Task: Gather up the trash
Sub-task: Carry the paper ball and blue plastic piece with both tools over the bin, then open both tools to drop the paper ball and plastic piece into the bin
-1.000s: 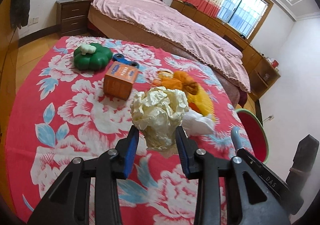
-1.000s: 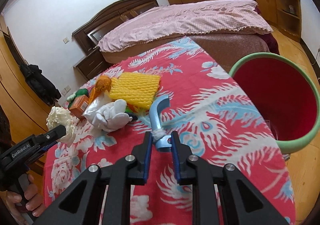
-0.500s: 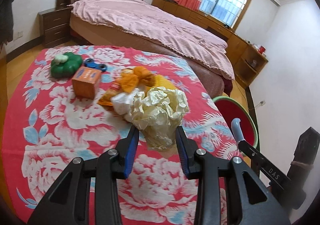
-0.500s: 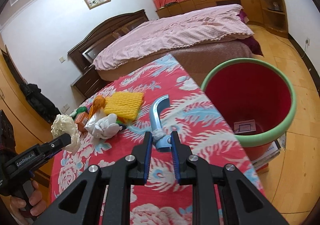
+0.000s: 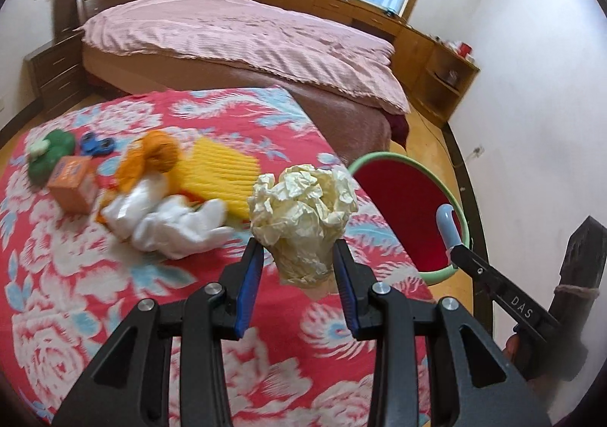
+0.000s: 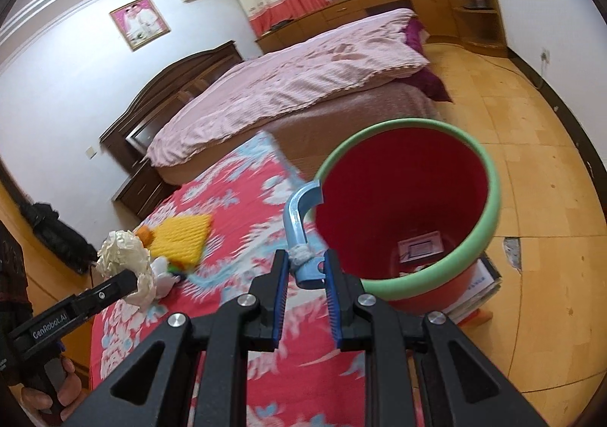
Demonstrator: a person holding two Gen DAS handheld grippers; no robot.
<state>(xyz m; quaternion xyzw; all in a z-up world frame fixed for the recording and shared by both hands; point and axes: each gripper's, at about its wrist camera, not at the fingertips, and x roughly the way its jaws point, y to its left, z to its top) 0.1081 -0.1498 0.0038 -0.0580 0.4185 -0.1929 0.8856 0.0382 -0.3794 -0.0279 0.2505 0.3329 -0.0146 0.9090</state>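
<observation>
Room: a bedroom, with a pink-covered bed [image 5: 242, 44] behind a table under a red floral cloth [image 5: 95, 275], and wood flooring to the right
Far left of the table: a green toy [image 5: 51, 156] and an orange box [image 5: 72, 184], close together
Middle of the table: orange wrapping [image 5: 151, 157], a yellow foam net [image 5: 224, 169] and white crumpled plastic [image 5: 170, 222] lying in one heap
My left gripper [image 5: 299, 267]: pinching a crumpled cream paper ball [image 5: 303, 214] between its blue pads, held up over the cloth near the table's right edge
Bin: a red bucket with a green rim [image 6: 489, 176] stands on the floor just beside the table's right edge
My right gripper [image 6: 305, 277]: pressed onto the lower end of a curved blue plastic piece [image 6: 299, 214], whose hooked top sits against the bucket's near rim in my right wrist view
Bucket floor: some paper lies there, too small to make out
</observation>
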